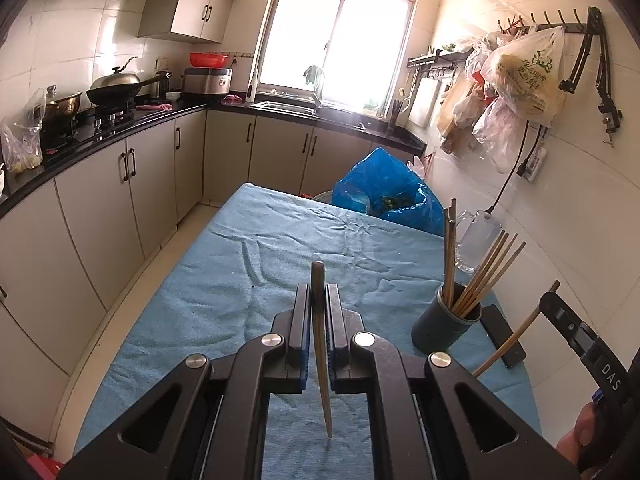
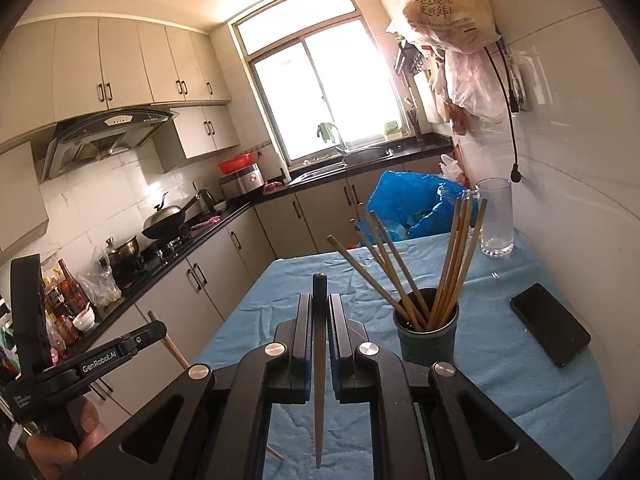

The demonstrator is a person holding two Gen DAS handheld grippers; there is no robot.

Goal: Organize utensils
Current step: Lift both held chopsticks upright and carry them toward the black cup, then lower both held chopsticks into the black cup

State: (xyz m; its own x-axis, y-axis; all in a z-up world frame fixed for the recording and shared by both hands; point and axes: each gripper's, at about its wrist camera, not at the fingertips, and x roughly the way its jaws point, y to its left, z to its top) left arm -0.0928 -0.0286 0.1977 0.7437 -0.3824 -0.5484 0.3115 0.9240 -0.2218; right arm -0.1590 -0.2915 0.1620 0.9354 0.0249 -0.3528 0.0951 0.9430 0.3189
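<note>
We hold one tapered wooden chopstick (image 1: 320, 344) in the left gripper (image 1: 319, 292), jaws closed on its shaft, long axis running upright between them, tip down. The right gripper (image 2: 319, 300) clamps a second dark-topped wooden chopstick (image 2: 319, 360) the same way. The dark cylindrical utensil holder (image 2: 426, 328), already carrying a fan of chopsticks, stands on the blue-cloth tabletop (image 2: 500, 360) ahead and to the right of both jaws. We judge the right gripper nearer to it. A black phone (image 2: 550, 326) lies beyond.
</note>
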